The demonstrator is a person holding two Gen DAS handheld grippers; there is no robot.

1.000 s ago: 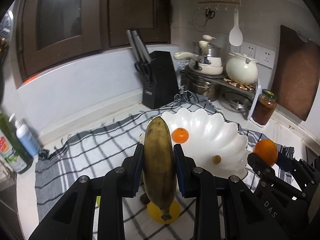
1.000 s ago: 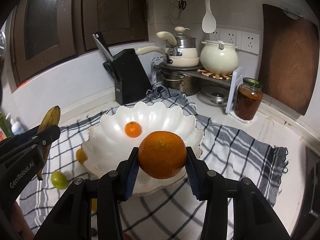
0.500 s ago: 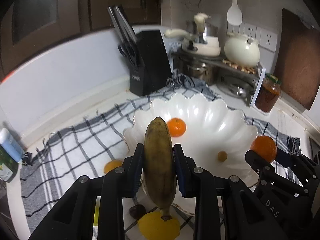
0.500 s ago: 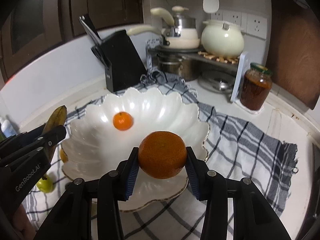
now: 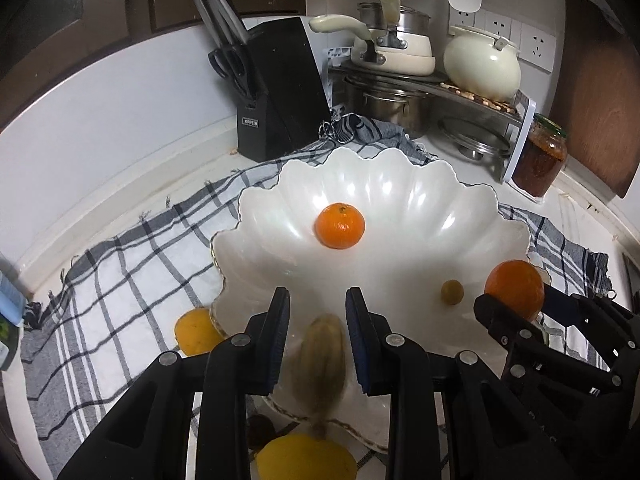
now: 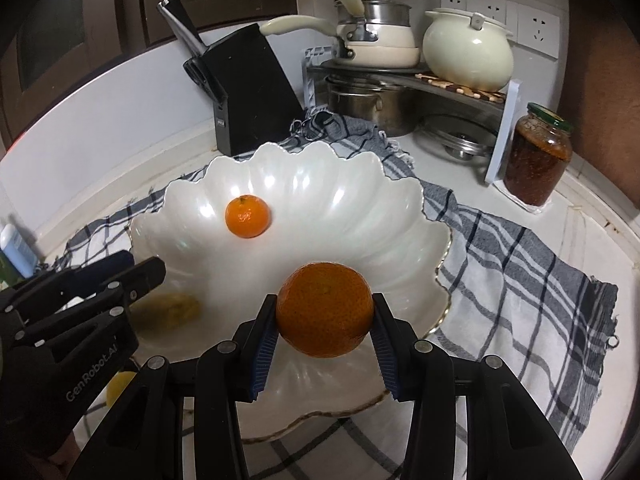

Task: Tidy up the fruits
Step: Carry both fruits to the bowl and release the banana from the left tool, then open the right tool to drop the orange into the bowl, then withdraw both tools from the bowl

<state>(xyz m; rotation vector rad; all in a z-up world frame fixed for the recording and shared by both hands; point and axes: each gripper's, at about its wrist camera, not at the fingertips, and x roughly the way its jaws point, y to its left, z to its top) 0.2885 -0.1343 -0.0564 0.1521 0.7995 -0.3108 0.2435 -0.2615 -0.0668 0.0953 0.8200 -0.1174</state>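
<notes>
- The left claw (image 5: 318,320) stands apart with nothing gripped: the blurred banana (image 5: 320,364) sits loose between and below the pads, apparently dropping. It could land on the rim of the bowl (image 5: 400,184) and tip out onto the surface.
- The right claw (image 6: 322,326) is clamped on an orange (image 6: 325,309) over the bowl's near side; let go there, it could roll against the fruit inside.
- The bowl holds a small orange (image 5: 340,225) and a little olive-coloured fruit (image 5: 452,291).
- A yellow fruit (image 5: 306,456) and another orange-yellow one (image 5: 194,330) lie outside on the checked cloth (image 5: 120,280).

A tangerine (image 5: 339,225) lies in the bowl (image 5: 420,184) on the cloth (image 5: 120,272)
</notes>
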